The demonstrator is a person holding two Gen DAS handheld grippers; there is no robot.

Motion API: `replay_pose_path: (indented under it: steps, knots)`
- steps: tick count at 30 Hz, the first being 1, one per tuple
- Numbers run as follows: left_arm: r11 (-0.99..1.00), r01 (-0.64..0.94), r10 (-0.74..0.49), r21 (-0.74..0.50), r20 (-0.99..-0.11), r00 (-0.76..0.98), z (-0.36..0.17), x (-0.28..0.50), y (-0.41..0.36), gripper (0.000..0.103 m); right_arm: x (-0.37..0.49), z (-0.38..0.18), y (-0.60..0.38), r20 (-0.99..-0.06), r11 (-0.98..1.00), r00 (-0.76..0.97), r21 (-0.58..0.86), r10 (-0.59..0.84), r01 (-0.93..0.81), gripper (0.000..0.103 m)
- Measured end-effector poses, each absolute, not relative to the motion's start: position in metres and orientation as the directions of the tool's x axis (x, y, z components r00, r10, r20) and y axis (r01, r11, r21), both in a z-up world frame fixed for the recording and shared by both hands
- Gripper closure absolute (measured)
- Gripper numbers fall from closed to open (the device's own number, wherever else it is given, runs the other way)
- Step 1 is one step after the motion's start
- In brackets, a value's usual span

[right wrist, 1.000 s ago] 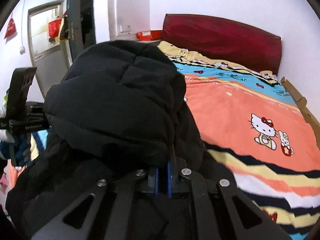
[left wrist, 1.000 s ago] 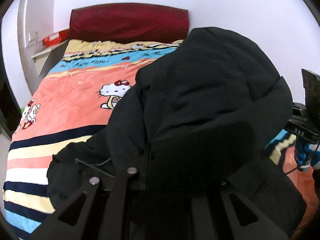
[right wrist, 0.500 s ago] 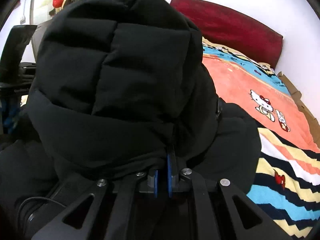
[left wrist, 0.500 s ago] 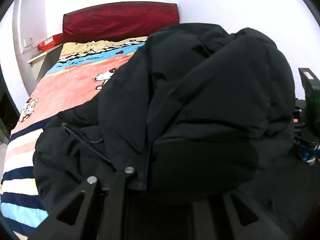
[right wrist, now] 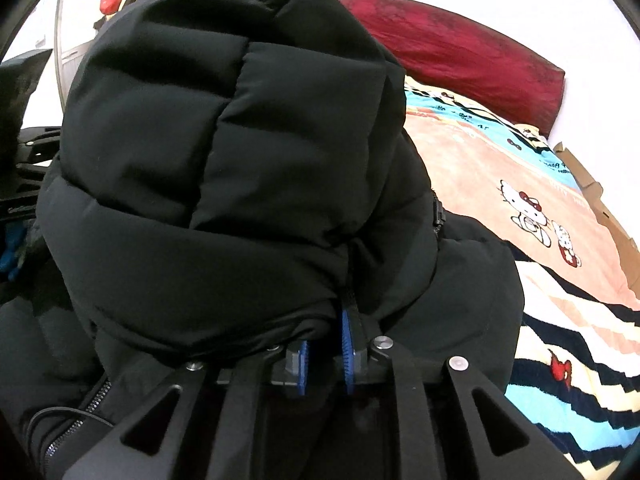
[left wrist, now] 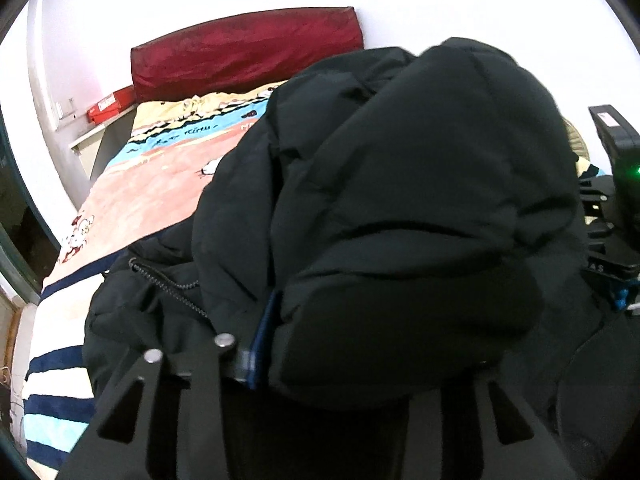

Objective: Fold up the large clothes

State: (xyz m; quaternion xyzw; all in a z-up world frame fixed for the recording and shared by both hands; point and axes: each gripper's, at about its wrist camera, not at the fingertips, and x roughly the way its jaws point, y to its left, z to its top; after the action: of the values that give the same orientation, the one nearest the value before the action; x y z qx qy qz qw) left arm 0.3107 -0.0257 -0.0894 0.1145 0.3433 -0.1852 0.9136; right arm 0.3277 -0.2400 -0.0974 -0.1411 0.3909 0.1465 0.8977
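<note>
A large black puffer jacket [left wrist: 400, 184] fills both views, folded up over its lower half on the bed. It bulges over my left gripper [left wrist: 276, 320], which is shut on its edge; one blue pad shows, the other is hidden by fabric. In the right wrist view the jacket [right wrist: 224, 160] drapes over my right gripper [right wrist: 326, 344]. Its blue pads [right wrist: 347, 344] stand slightly apart with fabric between them. The right gripper's body [left wrist: 612, 184] shows at the right edge of the left wrist view.
The bed has a striped Hello Kitty blanket [right wrist: 532, 216] and a dark red headboard [left wrist: 244, 60]. A red box [left wrist: 110, 104] sits on a shelf left of the bed. A cardboard edge [right wrist: 592, 188] runs along the bed's right side by the white wall.
Both grippers carried the jacket's edge forward and lower over the rest of the jacket, which now fills more of both views. The right gripper's pads have parted slightly.
</note>
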Motion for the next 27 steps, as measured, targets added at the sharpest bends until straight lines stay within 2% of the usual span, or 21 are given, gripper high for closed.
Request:
replay_pose_path:
  steps: [7, 21, 27]
  knots:
    - [0.917, 0.397, -0.265, 0.050, -0.669, 0.695, -0.086, 0.298, -0.015, 0.056, 0.325, -0.098, -0.236, -0.742, 0.917, 0.653, -0.144, 0.149, -0.372, 0.083]
    - [0.935, 0.350, -0.295, -0.063, -0.687, 0.664, -0.071, 0.265, -0.001, 0.050, 0.298, -0.089, -0.249, -0.734, 0.932, 0.658, -0.102, 0.166, -0.348, 0.054]
    - [0.923, 0.368, -0.349, -0.112, -0.644, 0.681, -0.032, 0.266, -0.001, 0.049, 0.274, -0.055, -0.261, -0.722, 0.926, 0.655, -0.052, 0.224, -0.374, 0.054]
